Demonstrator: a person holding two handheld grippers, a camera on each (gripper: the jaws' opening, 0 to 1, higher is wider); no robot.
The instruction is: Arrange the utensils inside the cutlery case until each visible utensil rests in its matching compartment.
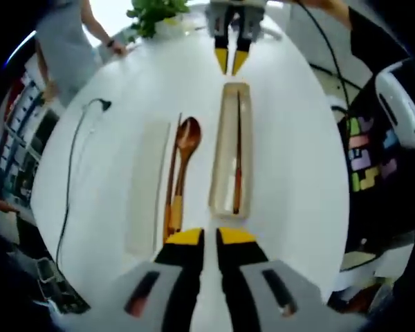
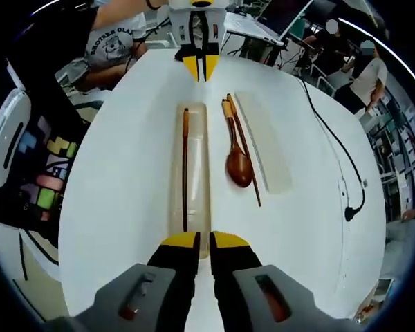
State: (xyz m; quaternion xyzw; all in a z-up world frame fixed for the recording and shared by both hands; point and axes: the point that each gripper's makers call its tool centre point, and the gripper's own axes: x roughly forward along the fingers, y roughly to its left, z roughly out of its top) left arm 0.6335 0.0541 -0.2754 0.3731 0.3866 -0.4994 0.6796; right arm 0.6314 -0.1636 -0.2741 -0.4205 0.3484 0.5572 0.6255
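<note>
A: Where do things stand with the case [image 2: 194,173]?

B: It lies open on the white table [image 2: 124,207], and one chopstick [image 2: 185,166] already rests inside it, along one long wall. The spoon [image 2: 238,160] and the second chopstick [image 2: 245,153] lie on the table just beside the case, between it and the pale lid [image 2: 264,142].

A: And the claws?

B: The right gripper [image 2: 202,241] hovers at one end of the case, jaws nearly closed with only a slit between the yellow tips, holding nothing. The left gripper [image 1: 210,237] hovers at the opposite end of the case, jaws the same, also empty. In each view the other claw shows past the far end of the case.

A: So which step is this?

B: I'd judge it's between picks: one piece in, two left. The next move calls for opening a claw, reaching beside the case and pinching the spoon's handle or the thin loose stick, then laying it in its slot.
</note>
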